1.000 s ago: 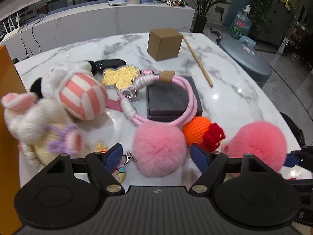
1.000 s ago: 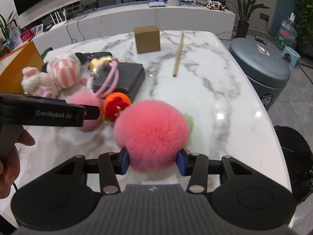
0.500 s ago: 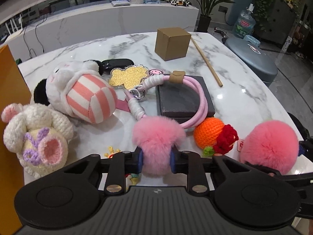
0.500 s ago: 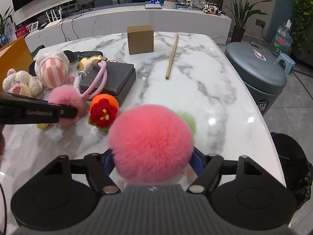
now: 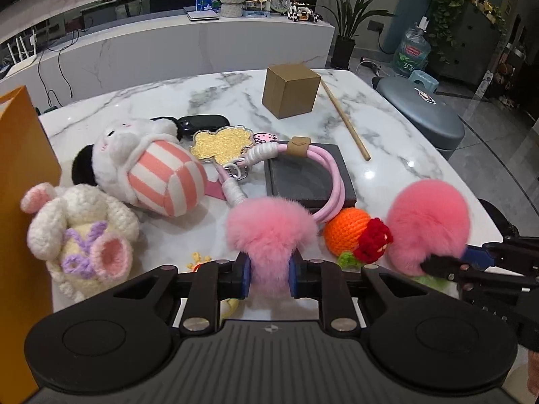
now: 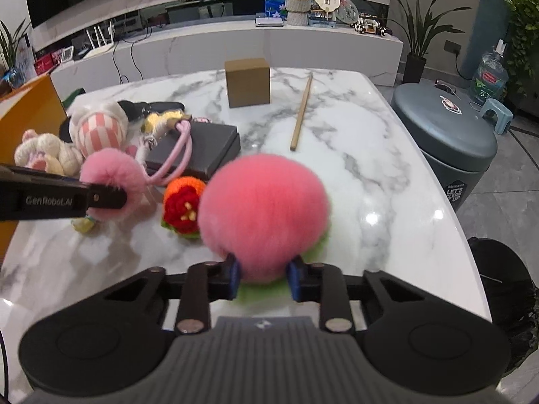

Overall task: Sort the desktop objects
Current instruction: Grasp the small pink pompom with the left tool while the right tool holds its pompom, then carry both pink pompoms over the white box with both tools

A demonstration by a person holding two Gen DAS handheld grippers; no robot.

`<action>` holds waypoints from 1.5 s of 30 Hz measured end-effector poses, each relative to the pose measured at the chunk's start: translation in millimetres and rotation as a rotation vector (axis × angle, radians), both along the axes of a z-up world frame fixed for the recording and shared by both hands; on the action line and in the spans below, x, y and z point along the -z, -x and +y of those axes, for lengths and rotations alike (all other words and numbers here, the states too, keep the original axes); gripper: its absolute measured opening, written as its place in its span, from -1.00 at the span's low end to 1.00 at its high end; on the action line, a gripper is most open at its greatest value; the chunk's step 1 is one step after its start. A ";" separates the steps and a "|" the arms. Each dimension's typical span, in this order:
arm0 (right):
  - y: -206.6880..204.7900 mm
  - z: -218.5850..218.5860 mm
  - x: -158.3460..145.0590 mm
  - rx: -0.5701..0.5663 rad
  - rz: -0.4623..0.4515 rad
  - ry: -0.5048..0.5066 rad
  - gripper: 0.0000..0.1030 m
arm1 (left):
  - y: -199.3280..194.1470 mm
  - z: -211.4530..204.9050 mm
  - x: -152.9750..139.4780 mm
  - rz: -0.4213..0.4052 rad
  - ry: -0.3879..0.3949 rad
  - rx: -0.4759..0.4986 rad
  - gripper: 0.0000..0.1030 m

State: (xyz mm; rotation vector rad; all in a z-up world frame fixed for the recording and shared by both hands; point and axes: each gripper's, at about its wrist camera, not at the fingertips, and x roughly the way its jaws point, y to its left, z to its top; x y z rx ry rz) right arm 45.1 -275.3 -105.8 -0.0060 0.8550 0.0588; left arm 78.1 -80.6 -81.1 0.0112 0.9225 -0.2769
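White lettering reading "GenRobot.AI" runs along the black side of the left tool [image 6: 104, 197], seen from the right wrist view. The grey round bin [image 6: 448, 138] beside the desk carries white print on its lower wall that seems to read "LET'S CLEAN UP", though it is small and bent by the lens. The water bottle [image 6: 488, 79] on the floor has a red label whose wording is too small to read.
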 end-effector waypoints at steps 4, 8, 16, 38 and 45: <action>3.2 -1.5 -1.0 -0.017 0.009 -0.016 -0.86 | 5.2 3.8 -2.8 0.001 0.002 -0.006 -0.55; 6.7 -5.0 -5.3 -0.023 0.000 -0.044 -0.93 | 9.3 4.8 -11.4 -0.016 0.004 0.001 -0.55; 22.4 -11.8 -37.9 -0.054 -0.065 -0.111 -1.00 | 13.8 9.7 -22.1 -0.032 0.019 -0.002 -0.55; -2.8 16.7 6.3 -0.065 0.021 -0.006 -0.08 | 18.8 26.1 -40.0 -0.042 0.070 -0.008 -0.55; 3.8 11.9 -9.6 -0.049 -0.003 -0.049 -0.11 | 25.6 32.5 -48.3 -0.062 0.073 -0.008 -0.54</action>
